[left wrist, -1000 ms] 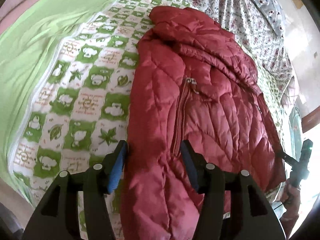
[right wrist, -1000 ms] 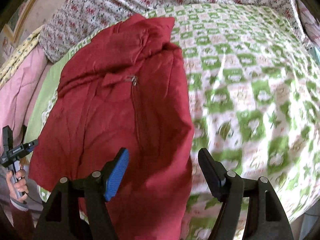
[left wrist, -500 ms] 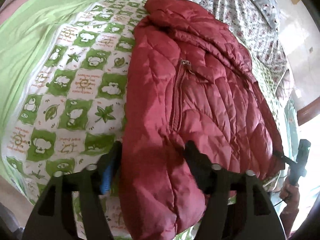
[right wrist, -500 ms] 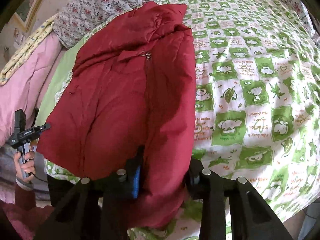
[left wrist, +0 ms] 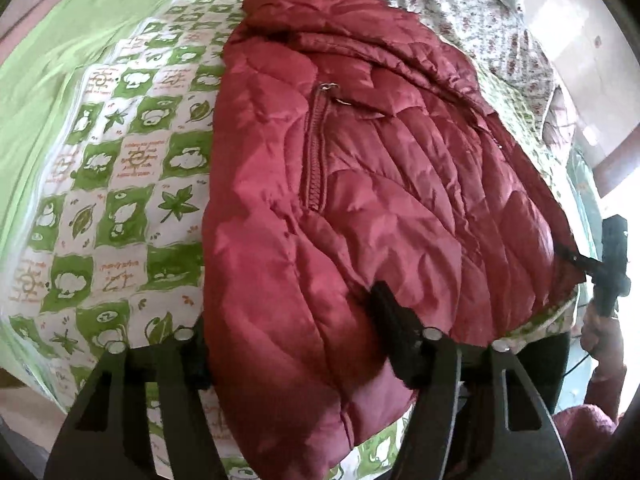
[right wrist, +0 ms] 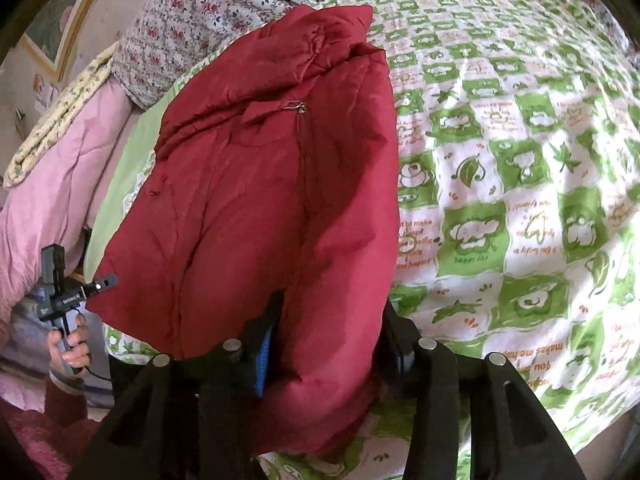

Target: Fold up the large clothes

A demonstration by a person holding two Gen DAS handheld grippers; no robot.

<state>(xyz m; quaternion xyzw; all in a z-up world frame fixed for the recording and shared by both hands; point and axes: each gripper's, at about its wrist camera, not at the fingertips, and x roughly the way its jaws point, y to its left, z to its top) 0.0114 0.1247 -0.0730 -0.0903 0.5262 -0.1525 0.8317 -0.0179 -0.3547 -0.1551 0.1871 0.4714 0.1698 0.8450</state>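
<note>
Grippers (left wrist: 294,344) lower, clamping jacket (left wrist: 360,184)

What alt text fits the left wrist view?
A red puffer jacket lies on a green-and-white checked bedspread, its near hem bulging between the fingers of the left hand-held gripper, which press into it. A floral sheet lies beyond.

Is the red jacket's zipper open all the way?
No, the zipper is closed along the middle of the red jacket.

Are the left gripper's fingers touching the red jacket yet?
Touching. Left wrist view: left gripper straddles the red jacket hem, both fingers pressed into the padding.
</note>
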